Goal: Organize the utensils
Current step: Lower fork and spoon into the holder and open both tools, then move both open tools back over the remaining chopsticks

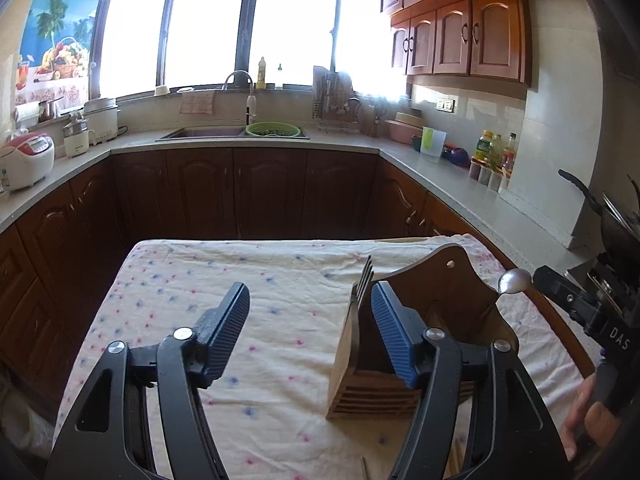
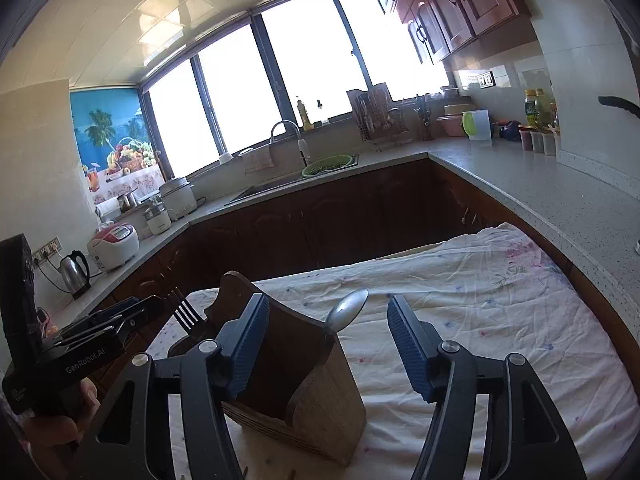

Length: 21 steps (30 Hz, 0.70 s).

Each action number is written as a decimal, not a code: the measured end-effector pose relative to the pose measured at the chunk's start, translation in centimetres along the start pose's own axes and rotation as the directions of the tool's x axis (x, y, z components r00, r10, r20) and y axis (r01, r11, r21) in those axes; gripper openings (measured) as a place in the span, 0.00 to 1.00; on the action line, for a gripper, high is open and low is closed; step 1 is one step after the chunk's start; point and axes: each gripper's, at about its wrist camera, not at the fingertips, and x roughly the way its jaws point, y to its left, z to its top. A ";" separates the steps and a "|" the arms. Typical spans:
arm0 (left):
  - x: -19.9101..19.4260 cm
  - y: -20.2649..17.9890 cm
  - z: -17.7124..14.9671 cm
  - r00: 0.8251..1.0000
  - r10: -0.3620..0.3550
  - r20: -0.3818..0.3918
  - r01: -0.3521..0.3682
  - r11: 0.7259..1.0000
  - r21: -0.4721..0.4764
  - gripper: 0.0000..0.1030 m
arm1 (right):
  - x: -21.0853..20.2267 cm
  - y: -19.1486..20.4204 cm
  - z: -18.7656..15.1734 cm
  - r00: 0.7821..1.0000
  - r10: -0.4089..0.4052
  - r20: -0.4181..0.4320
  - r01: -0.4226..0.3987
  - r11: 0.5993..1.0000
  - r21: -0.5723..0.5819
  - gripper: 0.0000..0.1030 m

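The left gripper [image 1: 308,332], black-armed with ribbed blue pads, has its jaws spread wide with nothing between them; it hovers low over the table, its right pad just in front of the wooden utensil holder [image 1: 400,344]. The right gripper [image 2: 324,344], of the same build, is likewise spread and empty, its left pad overlapping the holder's near face [image 2: 308,392] in its own view.

Both hands being free suggests that no utensil is in transit. The holder, a brown slatted wooden box with a curved raised back, stands upright on the pale tablecloth with small blue and pink flowers [image 1: 240,280]. A dark metal fork [image 1: 365,276] stands tines-up in one compartment, and a silver metal spoon [image 1: 514,282] stands bowl-up in another, toward the opposite side.

So at least two pieces look already sorted. A few thin pale sticks, perhaps chopsticks, lie at the bottom edge of the left view, too cropped to be sure; they may be what remains. Otherwise the cloth shows no loose cutlery, and the task appears near its end.
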 end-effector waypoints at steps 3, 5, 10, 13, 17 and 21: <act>-1.5 1.4 -1.1 1.000 0.016 -0.012 -0.016 0.999 -0.034 0.73 | -1.7 -0.5 -0.3 1.000 0.002 0.017 -0.003 0.999 0.033 0.78; -2.5 2.1 -2.1 0.999 0.028 -0.027 -0.030 0.998 -0.051 0.73 | -2.9 -0.6 -0.8 1.000 0.002 0.026 -0.004 0.999 0.045 0.83; -4.8 3.4 -5.3 0.996 0.036 -0.076 -0.043 0.995 -0.091 0.74 | -5.6 -1.0 -2.7 1.000 0.000 0.006 -0.001 0.997 0.083 0.84; -6.0 3.9 -7.4 0.992 0.034 -0.117 -0.047 0.993 -0.109 0.74 | -7.1 -1.4 -4.4 1.000 -0.009 -0.023 0.011 0.994 0.110 0.84; -7.3 4.3 -9.9 0.985 0.023 -0.169 -0.046 0.990 -0.133 0.74 | -9.2 -2.0 -6.8 0.998 -0.016 -0.062 0.025 0.989 0.149 0.84; -8.7 4.4 -12.2 0.978 0.017 -0.206 -0.048 0.988 -0.150 0.74 | -11.1 -2.7 -9.1 0.994 -0.037 -0.102 0.055 0.983 0.177 0.84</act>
